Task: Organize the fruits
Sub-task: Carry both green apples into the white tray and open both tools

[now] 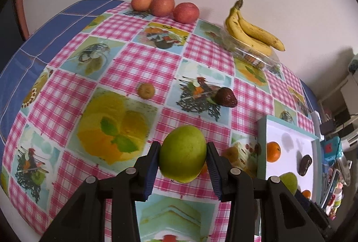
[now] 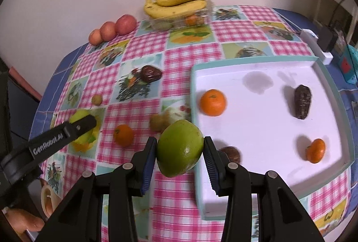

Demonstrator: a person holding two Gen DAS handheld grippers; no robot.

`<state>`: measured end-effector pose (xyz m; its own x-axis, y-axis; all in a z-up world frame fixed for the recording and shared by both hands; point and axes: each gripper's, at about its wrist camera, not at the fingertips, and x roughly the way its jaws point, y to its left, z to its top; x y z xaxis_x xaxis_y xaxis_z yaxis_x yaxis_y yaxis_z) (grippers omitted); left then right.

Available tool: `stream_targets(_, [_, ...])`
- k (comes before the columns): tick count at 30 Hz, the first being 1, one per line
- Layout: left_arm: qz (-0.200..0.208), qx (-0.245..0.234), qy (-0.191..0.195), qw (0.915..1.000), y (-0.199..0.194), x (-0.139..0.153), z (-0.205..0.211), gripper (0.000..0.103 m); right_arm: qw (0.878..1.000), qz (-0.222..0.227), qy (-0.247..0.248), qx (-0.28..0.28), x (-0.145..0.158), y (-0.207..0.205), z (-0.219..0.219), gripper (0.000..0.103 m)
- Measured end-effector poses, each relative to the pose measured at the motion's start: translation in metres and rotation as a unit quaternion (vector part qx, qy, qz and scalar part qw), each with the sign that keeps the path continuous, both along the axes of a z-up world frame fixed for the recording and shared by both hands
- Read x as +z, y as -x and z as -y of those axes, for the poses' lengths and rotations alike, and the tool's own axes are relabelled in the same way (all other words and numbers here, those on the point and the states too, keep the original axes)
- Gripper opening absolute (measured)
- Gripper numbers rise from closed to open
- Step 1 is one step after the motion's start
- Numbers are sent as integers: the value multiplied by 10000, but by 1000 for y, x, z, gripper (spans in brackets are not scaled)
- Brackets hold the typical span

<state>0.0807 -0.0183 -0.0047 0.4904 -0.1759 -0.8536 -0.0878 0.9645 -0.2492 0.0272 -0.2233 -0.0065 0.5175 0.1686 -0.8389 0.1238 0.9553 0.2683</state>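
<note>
In the left wrist view my left gripper (image 1: 183, 149) is shut on a green pear-like fruit (image 1: 183, 159), held above the checked tablecloth. My right gripper (image 2: 180, 144) is shut on a second green fruit (image 2: 179, 154) just left of the white tray (image 2: 252, 59). The tray holds an orange (image 2: 212, 102), a dark avocado (image 2: 302, 104), a mandarin (image 2: 316, 150) and a brown fruit (image 2: 231, 152) half hidden by my right finger. On the cloth lie an orange (image 2: 123, 134), a brownish fruit (image 2: 157, 122), a small yellowish fruit (image 2: 97, 99) and another avocado (image 2: 151, 74).
Three apples (image 1: 164, 6) line the far table edge by the wall. Bananas (image 1: 250, 27) rest on a clear plastic box (image 1: 252, 56). A white block (image 2: 315, 45) and a dark box (image 2: 329, 38) sit past the tray's far right corner. A hand (image 2: 24, 222) shows at the lower left.
</note>
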Motion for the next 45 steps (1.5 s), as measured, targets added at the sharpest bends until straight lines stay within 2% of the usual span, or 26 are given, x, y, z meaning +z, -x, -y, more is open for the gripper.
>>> stream_targets(6, [5, -241, -104, 9997, 3, 0, 22, 43, 9986, -81, 77, -518, -3, 5, 45, 43])
stream_targets(10, [37, -433, -160, 9989, 6, 0, 38, 43, 9955, -141, -39, -934, -7, 12, 83, 43])
stream_targets(19, [155, -1111, -236, 9934, 17, 1, 87, 43, 9880, -149, -33, -1537, -7, 26, 138, 43])
stream_targets(26, [362, -1830, -251, 9821, 22, 6, 139, 43, 9845, -86, 62, -1748, -6, 28, 163, 44])
stream_targets(32, [478, -2210, -326, 9736, 18, 3, 173, 43, 9831, -92, 227, -1817, -8, 23, 175, 44])
stream_targets(35, [480, -2312, -396, 9709, 16, -2, 183, 43, 9821, -160, 269, -1859, -13, 20, 182, 44])
stream_targets(45, [221, -2383, -518, 9695, 8, -29, 198, 43, 9789, -449, 275, -1973, -38, 13, 202, 43])
